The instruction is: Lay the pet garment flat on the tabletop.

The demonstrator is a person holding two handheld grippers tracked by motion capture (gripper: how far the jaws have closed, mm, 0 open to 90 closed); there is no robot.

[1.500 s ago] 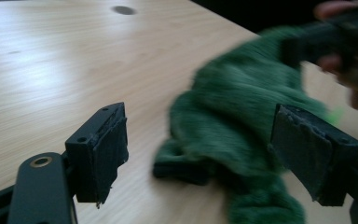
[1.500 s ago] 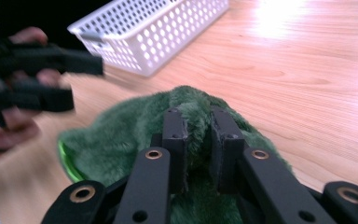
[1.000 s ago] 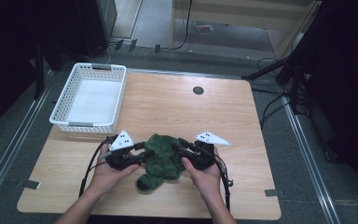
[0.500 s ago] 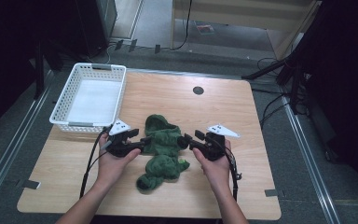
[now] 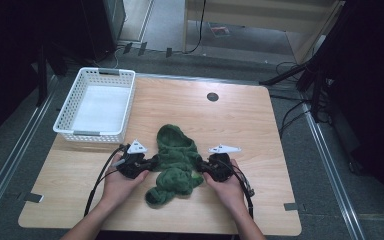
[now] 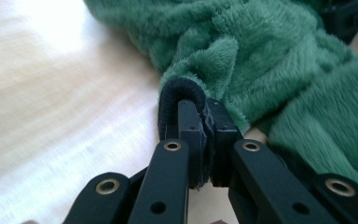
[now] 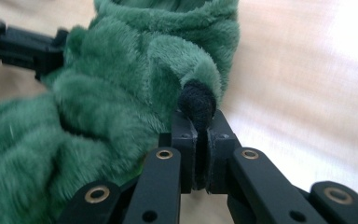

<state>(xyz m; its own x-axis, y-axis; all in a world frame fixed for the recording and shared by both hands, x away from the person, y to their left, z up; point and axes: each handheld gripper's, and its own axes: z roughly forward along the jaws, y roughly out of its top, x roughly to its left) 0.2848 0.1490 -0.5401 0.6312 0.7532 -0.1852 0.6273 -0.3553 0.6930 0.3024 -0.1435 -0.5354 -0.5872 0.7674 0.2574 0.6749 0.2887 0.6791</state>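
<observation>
We recorded the wooden table as the largest item in the high view, with a small dark round hole set in its far half. A white lattice basket stood on the far left corner of the table, well apart from the work.

The green fleece garment lay crumpled near the middle of the near half of the table, resting on the wood, its rounded upper part pointing away from the person and a narrower lobe trailing toward the near edge. It sat directly between the two hands.

We noted the left gripper at the garment's left edge and the right gripper at its right edge, both low at the table surface, each with a cable running back toward the person.

In the left gripper view the left gripper's jaws had just been closing and were pinched narrow on a black cuff at the garment's edge. In the right gripper view the right gripper's jaws had likewise just been closing and clamped a second black cuff, with the fleece bunched to its left
</observation>
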